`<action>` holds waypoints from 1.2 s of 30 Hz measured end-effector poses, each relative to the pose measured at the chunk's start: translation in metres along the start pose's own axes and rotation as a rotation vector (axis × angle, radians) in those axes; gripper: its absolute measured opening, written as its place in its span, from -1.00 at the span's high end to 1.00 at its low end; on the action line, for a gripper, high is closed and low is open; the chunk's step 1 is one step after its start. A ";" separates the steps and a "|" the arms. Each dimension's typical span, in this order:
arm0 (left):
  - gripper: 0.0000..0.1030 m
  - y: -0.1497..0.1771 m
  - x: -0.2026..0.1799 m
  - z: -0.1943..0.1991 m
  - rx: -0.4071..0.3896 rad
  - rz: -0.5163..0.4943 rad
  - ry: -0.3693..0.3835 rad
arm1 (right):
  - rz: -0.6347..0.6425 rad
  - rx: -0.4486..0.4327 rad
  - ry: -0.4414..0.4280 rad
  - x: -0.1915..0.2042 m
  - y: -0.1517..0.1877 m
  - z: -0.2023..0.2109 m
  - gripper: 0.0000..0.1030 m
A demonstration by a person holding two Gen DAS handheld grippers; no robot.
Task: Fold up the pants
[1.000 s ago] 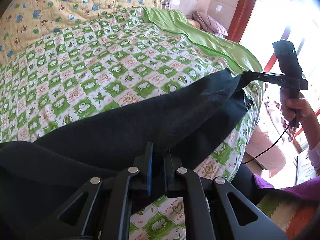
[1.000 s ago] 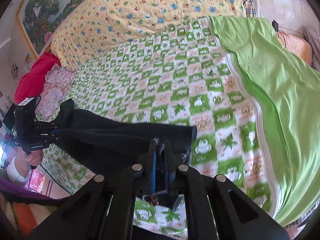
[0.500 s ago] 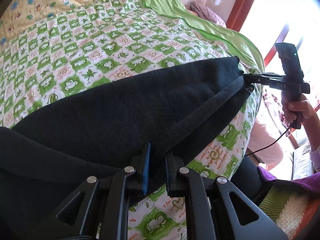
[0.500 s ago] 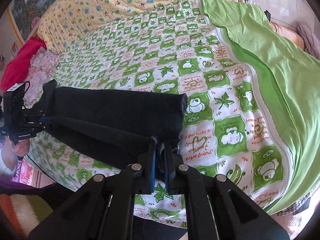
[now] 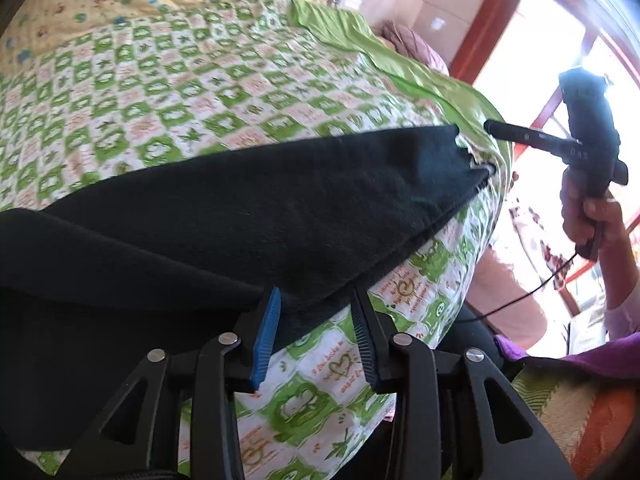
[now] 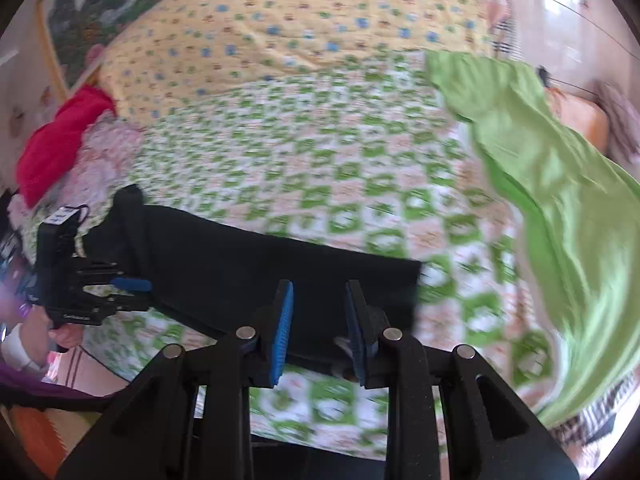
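Dark pants (image 5: 256, 208) lie stretched along the near edge of the bed, folded lengthwise; they also show in the right wrist view (image 6: 256, 268). My left gripper (image 5: 316, 300) is open, its fingers just off the pants' near edge at the waist end. My right gripper (image 6: 318, 300) is open at the leg end, with the hem between and just beyond its fingers. In the left wrist view the right gripper (image 5: 490, 126) hangs in the air just past the hem.
The bed carries a green-and-white frog-print quilt (image 6: 320, 168), a yellow flowered blanket (image 6: 280, 28) at the back and a plain green sheet (image 6: 560, 184) on the right. A red cloth (image 6: 56, 140) lies at the left. A window (image 5: 560, 60) stands beyond the bed.
Both grippers have opened and let go of the pants. The pants now lie flat on the quilt. Both grippers have drawn back slightly from the fabric.
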State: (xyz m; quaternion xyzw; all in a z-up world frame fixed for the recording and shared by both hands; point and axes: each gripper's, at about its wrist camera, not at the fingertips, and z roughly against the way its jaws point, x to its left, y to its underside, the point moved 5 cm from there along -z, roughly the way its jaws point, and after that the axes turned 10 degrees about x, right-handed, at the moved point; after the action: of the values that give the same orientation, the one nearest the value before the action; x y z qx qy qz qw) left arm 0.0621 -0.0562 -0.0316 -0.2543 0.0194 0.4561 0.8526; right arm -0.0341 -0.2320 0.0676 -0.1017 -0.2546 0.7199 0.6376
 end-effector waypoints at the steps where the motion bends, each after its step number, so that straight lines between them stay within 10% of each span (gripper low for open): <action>1: 0.18 0.001 0.005 0.007 -0.015 0.016 -0.007 | 0.021 0.005 -0.036 0.013 -0.006 -0.008 0.36; 12: 0.16 0.026 0.089 0.070 -0.136 0.244 -0.093 | 0.171 0.071 -0.258 0.115 -0.038 -0.078 0.20; 36: 0.00 0.056 0.252 0.160 -0.218 0.532 -0.246 | 0.237 0.228 -0.468 0.204 -0.076 -0.160 0.20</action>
State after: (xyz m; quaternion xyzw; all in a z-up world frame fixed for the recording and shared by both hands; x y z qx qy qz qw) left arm 0.1327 0.2351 0.0179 -0.2731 -0.0672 0.6900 0.6670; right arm 0.0730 0.0084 0.0057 0.1107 -0.2988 0.8172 0.4803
